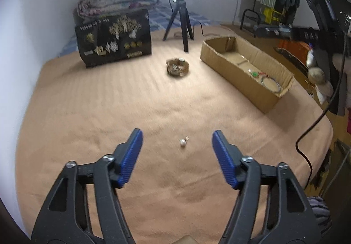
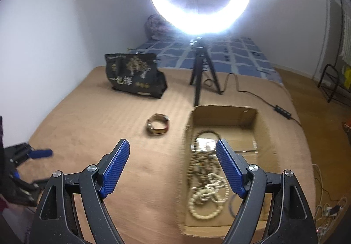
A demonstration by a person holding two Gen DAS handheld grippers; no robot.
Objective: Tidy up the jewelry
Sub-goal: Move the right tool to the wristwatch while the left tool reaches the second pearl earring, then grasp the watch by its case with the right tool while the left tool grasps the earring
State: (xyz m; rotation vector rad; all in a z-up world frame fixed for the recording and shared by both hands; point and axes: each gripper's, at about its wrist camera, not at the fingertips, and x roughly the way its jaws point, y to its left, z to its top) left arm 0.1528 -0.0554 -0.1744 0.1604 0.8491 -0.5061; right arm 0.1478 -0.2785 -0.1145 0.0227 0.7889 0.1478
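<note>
Hanging over the tan blanket [image 1: 87, 112], the left gripper [image 1: 177, 137] has its fingers spread, a tiny silver bead [image 1: 183, 142] lying between them. The right gripper [image 2: 173, 149] is spread too, empty, above the box [image 2: 261, 134] of necklaces [image 2: 206, 189]; a bracelet [image 2: 158, 127] sits beside it.

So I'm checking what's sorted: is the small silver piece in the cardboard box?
No, the small silver piece lies on the tan blanket, apart from the cardboard box.

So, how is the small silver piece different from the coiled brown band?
The small silver piece is tiny, pale and shiny; the coiled brown band is much bigger, brown and wound into a ring. The piece lies just ahead of the open left gripper; the band lies farther off. Both rest on the tan blanket, outside the cardboard box.
</note>
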